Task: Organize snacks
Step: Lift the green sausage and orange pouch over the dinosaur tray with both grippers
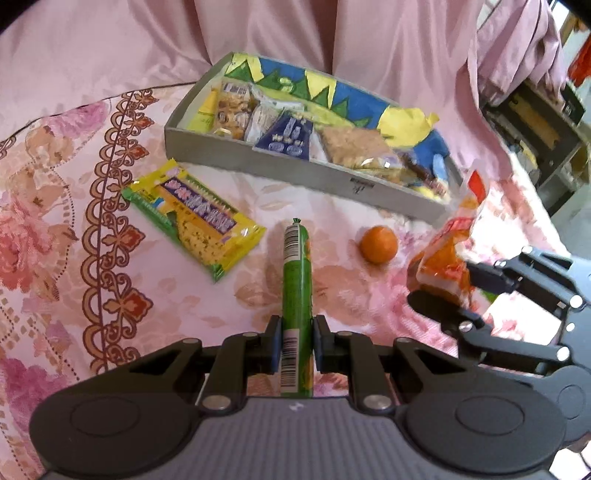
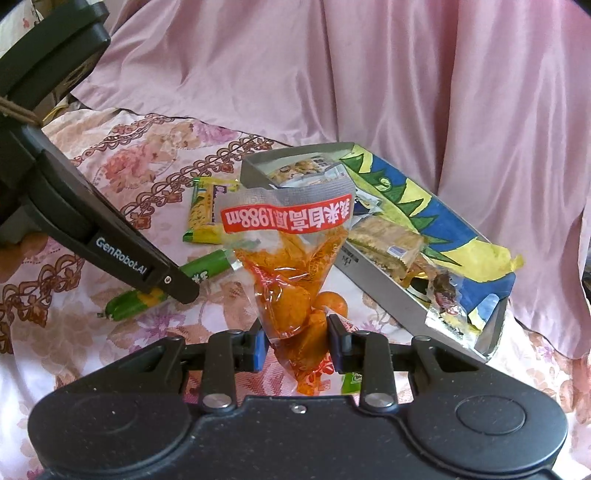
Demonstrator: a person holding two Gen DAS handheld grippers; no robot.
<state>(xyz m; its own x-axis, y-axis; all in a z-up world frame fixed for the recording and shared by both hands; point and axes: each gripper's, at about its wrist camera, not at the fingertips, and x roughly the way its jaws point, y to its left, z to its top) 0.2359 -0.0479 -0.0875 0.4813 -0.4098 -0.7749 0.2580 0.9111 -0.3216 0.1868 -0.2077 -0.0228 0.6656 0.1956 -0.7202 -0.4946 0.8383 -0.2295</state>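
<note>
- Black two-finger left gripper (image 1: 296, 343): held low over the cloth, fingers pointing toward the tray, clamped on the near end of a green sausage stick (image 1: 296, 280). The stick runs straight out ahead of the fingers; whether its far end touches the cloth cannot be told.
- Right gripper (image 2: 295, 341): clenched on the lower end of an orange snack bag (image 2: 288, 280), which stands up from the fingers with its red-banded top above. In the left wrist view this gripper sits just right of the left one, bag raised off the cloth.
- Grey tray (image 1: 258, 162): rectangular, shallow, resting on the cloth beyond both grippers, with blue, green and yellow painted paper lining its far wall and spilling over the right end.
- Tray contents: packed wrapped snacks, among them a dark blue packet (image 1: 286, 136), a brown cracker block (image 1: 354, 144), and pale biscuit packs at the left end; the smaller items are too blurred to name.
- Yellow and green packet (image 1: 195, 218): flat on the cloth, left of the stick, just in front of the tray.
- Small orange fruit (image 1: 379, 244): on the cloth between the stick and the held bag.
- Pink floral cloth (image 1: 74, 221): covers the surface; plain pink drape (image 1: 295, 29) behind.
</note>
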